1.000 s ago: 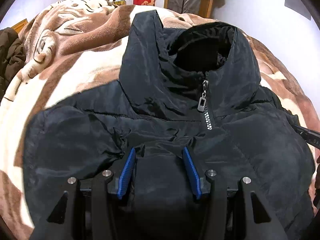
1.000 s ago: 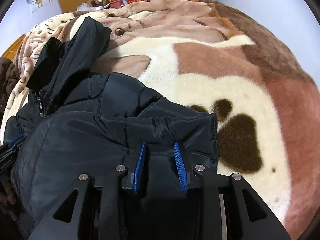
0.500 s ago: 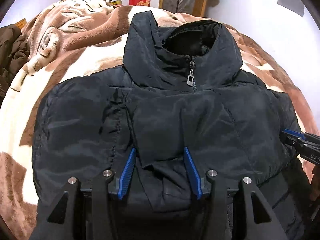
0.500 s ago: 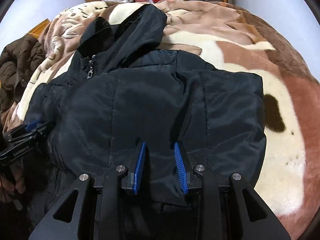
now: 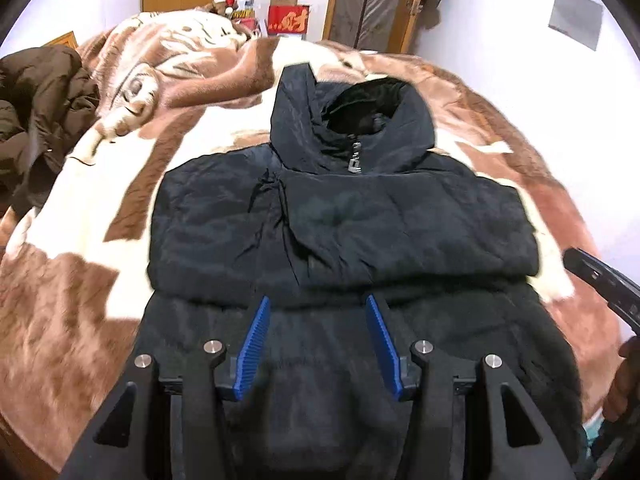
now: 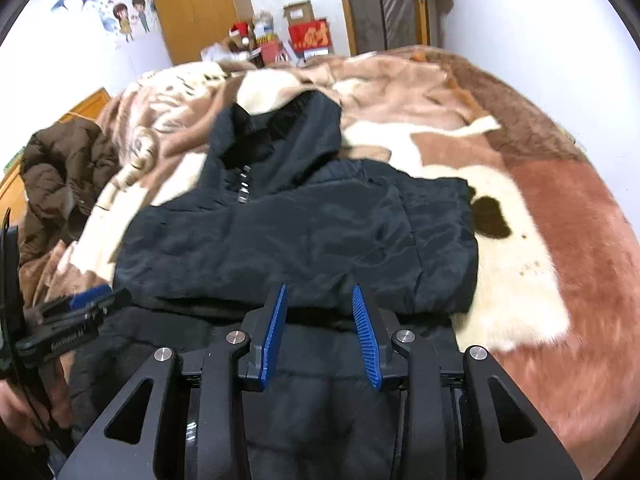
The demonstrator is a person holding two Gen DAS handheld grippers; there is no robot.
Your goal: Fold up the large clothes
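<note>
I see a black puffer jacket (image 5: 344, 224) of faintly glossy, smooth synthetic cloth on a brown-and-cream blanket (image 5: 80, 280) that looks plush, matt and fuzzy.

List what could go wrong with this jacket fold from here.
1. The puffy jacket has both sleeves folded across its front; the padding may spring them back open, since neither the left gripper nor the right gripper visibly pins them.
2. The hood is still unfolded, so the bundle could end up lopsided.
3. The soft blanket may bunch under the jacket.
</note>
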